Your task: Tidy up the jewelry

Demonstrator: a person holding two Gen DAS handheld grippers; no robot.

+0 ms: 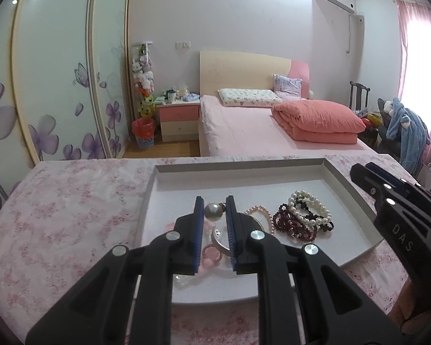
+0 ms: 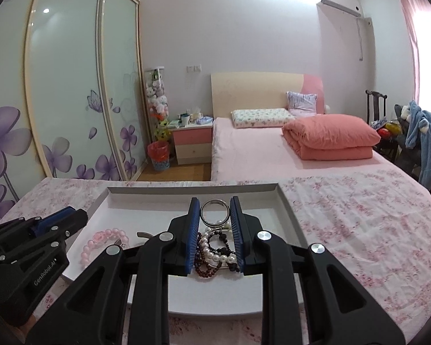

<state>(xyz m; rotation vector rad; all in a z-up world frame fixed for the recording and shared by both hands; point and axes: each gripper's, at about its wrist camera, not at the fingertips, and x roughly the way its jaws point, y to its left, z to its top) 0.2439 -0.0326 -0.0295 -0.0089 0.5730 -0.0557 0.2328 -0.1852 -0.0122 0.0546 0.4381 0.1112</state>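
A white shallow tray point(image 1: 186, 169) lies on a pink floral cloth. My left gripper point(image 1: 214, 211) is shut on a large pearl ornament point(image 1: 214, 212) held between its blue pads above the tray's left part. Under it lie a silver piece point(image 1: 219, 240) and pink bead items point(image 1: 211, 254). White pearl, dark red and black bead bracelets point(image 1: 303, 217) are piled at the tray's right. My right gripper point(image 2: 215, 212) is shut on a silver ring bangle point(image 2: 215, 213), held above that bracelet pile point(image 2: 215, 254). A pink bead bracelet point(image 2: 100, 243) lies at the tray's left.
The tray point(image 2: 287, 210) sits on a table with floral cloth point(image 2: 359, 230). Beyond are a pink bed point(image 1: 244, 132) with a folded quilt, a nightstand point(image 1: 178, 118), a sliding wardrobe point(image 1: 57, 86) and a chair with clothes point(image 1: 405, 126).
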